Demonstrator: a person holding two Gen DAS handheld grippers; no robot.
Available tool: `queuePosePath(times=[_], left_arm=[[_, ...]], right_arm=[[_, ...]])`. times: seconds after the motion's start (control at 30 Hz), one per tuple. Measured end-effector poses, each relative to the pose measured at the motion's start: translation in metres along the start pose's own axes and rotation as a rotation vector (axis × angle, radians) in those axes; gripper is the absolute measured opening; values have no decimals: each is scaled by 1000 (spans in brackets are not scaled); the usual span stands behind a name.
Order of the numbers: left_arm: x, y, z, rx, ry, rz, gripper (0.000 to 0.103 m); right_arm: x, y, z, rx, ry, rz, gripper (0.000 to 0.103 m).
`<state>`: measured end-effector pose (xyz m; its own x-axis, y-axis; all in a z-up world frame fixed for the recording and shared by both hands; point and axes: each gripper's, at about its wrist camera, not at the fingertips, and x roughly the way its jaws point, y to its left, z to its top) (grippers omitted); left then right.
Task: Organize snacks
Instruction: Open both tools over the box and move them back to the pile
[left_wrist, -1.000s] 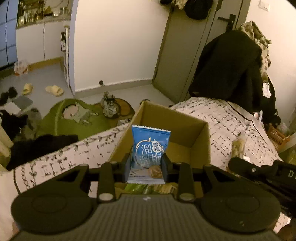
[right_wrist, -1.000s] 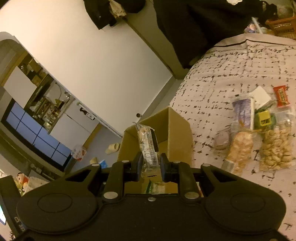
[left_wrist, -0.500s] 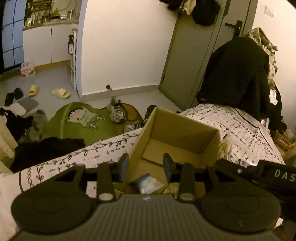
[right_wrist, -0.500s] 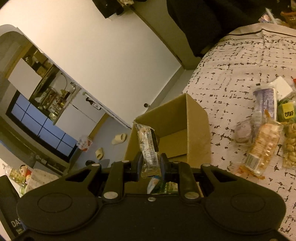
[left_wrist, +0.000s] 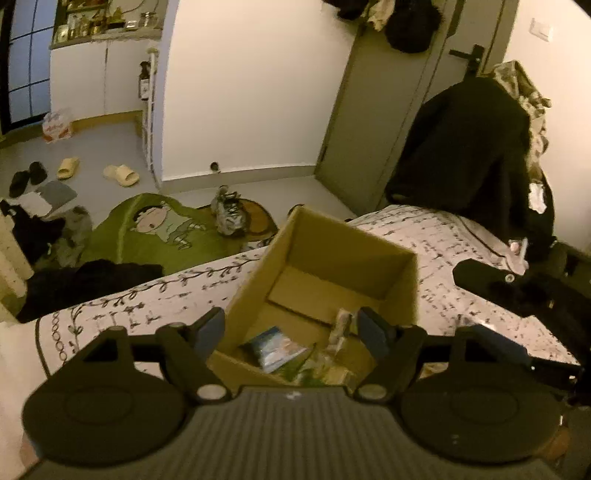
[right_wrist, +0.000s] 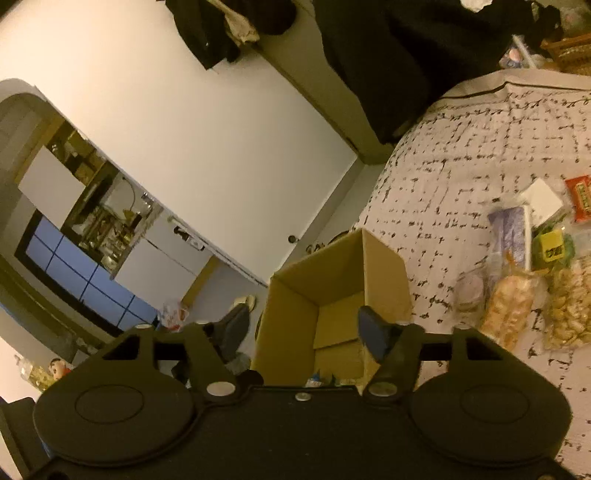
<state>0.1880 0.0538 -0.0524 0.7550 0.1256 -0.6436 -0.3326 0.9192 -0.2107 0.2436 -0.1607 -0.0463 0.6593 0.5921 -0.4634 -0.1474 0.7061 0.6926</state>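
Note:
An open cardboard box (left_wrist: 332, 236) (right_wrist: 384, 266) stands on the patterned bedspread. My left gripper (left_wrist: 291, 326) hovers over its near end, jaws opening, nothing between them. Below it inside the box lie a blue snack packet (left_wrist: 275, 349), a clear-wrapped snack (left_wrist: 341, 326) and green packets (left_wrist: 306, 369). My right gripper (right_wrist: 303, 328) is also above the box, jaws opening and empty; part of it shows as a dark shape (left_wrist: 517, 291) at the right of the left wrist view. Loose snacks (right_wrist: 532, 269) lie on the bed right of the box.
The bedspread (right_wrist: 480, 155) stretches right of the box, its edge falling to the floor on the left. A dark coat (left_wrist: 465, 155) hangs beyond the bed. A green rug (left_wrist: 155, 232), shoes (left_wrist: 229, 214) and slippers (left_wrist: 122, 173) lie on the floor.
Both grippers let go: the blue packet dropped from the left jaws and the clear-wrapped snack from the right jaws into the box. Both pairs of jaws now stand wide apart.

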Motion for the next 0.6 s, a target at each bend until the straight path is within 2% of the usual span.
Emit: queuePosePath(times=[0.07, 0.1, 0.17, 0.23, 0.37, 0.47, 0.6], left_arm=[[-1, -4, 2, -10, 3, 6, 79], [-2, -4, 4, -36, 5, 11, 85], [-1, -6, 7, -33, -2, 16, 87], [-1, -10, 9, -13, 4, 36, 92], [-5, -18, 7, 7, 13, 13, 94], [-12, -25, 5, 23, 1, 12, 103], [-20, -32, 8, 19, -2, -25, 103]], right_arm=[[-5, -1, 3, 3, 0, -22, 82], [-9, -1, 5, 0, 6, -50, 84], [-16, -3, 6, -5, 1, -74, 90], [-20, -7, 8, 1, 20, -103, 90], [-28, -15, 11, 12, 24, -126, 93], [-32, -22, 13, 33, 22, -136, 94], [-41, -29, 19, 60, 11, -156, 96]])
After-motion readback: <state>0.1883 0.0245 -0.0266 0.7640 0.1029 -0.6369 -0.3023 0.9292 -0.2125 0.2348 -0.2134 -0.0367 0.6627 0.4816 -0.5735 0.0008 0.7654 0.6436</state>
